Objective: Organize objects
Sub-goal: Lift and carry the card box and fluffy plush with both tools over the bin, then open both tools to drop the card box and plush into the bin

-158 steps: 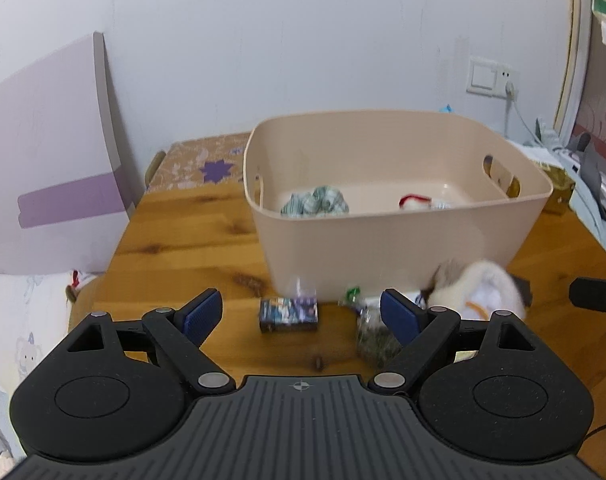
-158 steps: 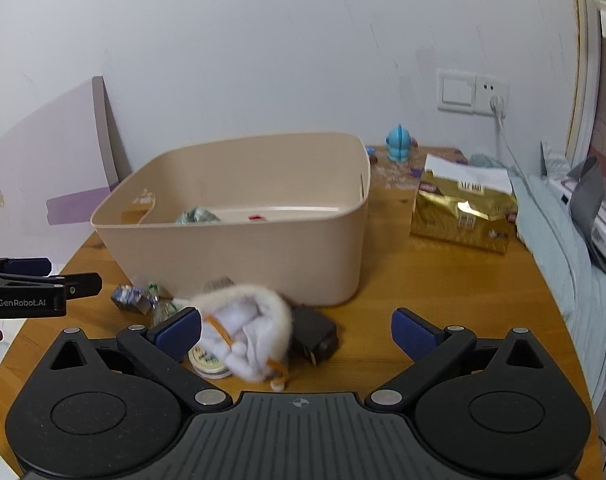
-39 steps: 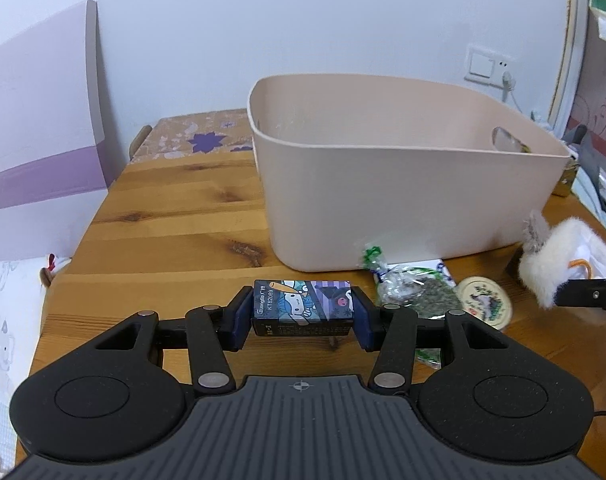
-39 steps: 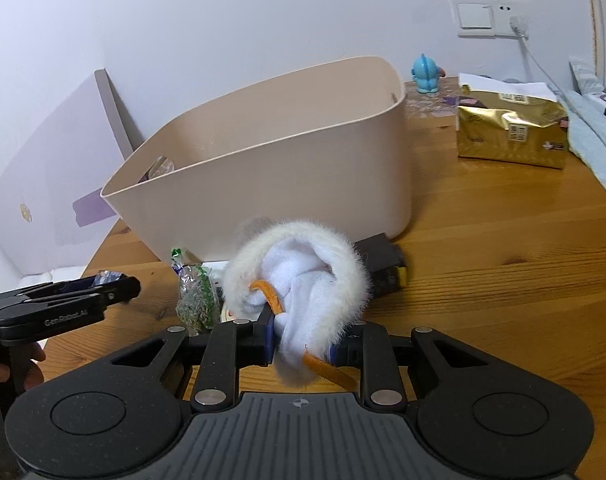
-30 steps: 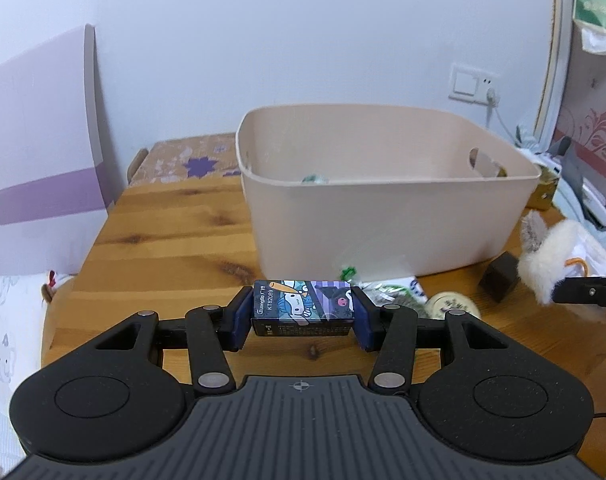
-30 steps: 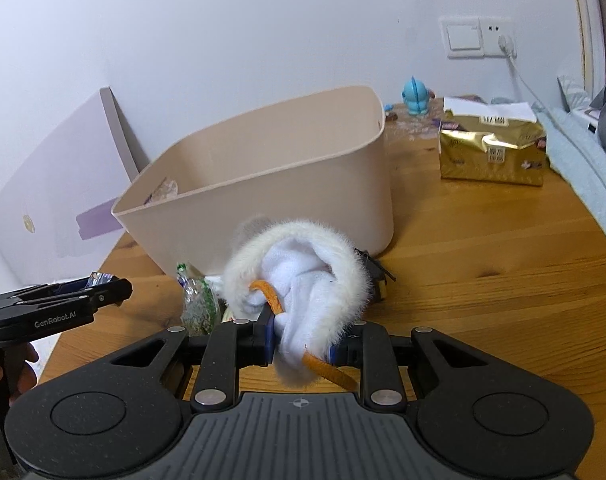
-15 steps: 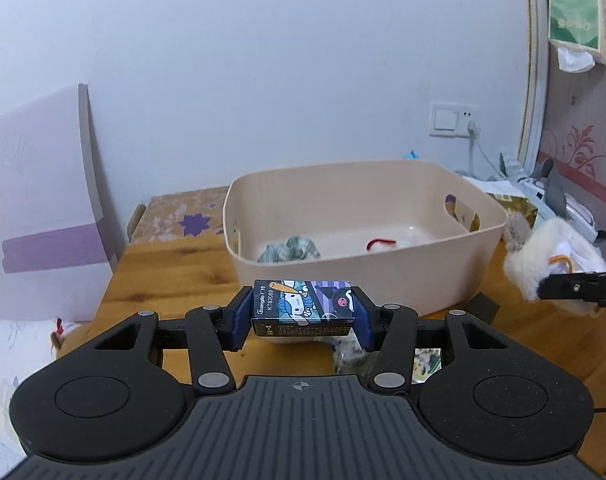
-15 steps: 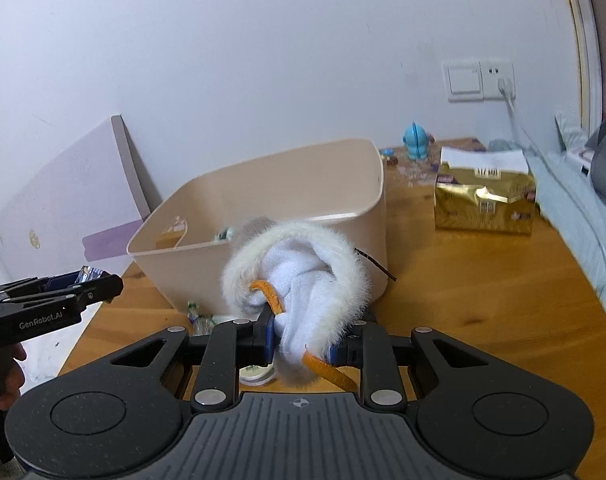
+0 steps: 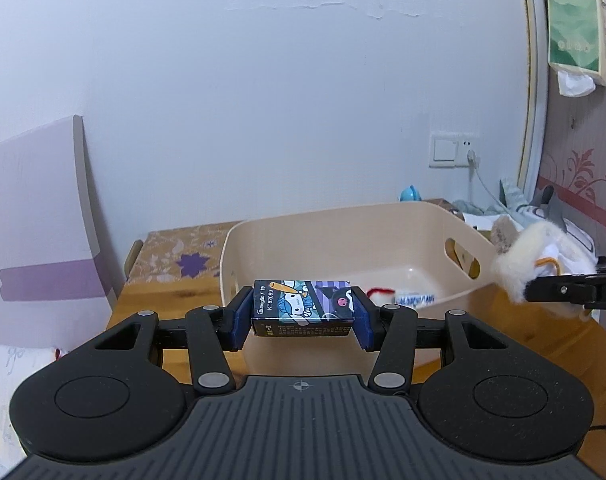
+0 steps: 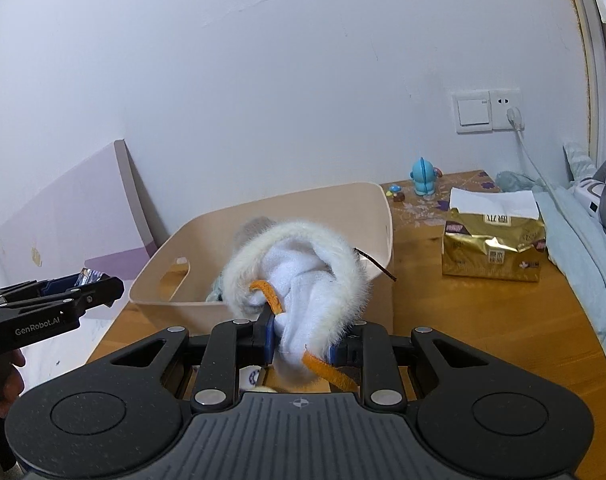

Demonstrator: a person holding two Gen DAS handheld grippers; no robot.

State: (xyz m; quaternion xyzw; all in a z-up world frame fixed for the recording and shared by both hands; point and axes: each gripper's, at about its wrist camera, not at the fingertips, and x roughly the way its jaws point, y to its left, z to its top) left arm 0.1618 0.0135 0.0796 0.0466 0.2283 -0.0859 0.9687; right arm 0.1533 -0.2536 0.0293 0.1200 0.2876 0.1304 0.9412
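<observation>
Beige plastic storage bin [image 9: 335, 232] with cut-out side handles stands on the wooden table [image 10: 483, 320], just ahead of both claws. Your left gripper [image 9: 301, 322] pinches a small rectangular cartoon-printed box [image 9: 302, 307] end to end between its blue pads, the box lying level in front of the bin's near wall. Your right gripper [image 10: 301, 344] is pressed tight on a white fluffy plush item with an orange cord [image 10: 303, 276], which bulges above the jaws and hides part of the bin's interior. Inside the bin you see a small white item with a red loop [image 9: 387, 295]. A gold foil tissue pack [image 10: 493, 240] rests on the table to the bin's right.
</observation>
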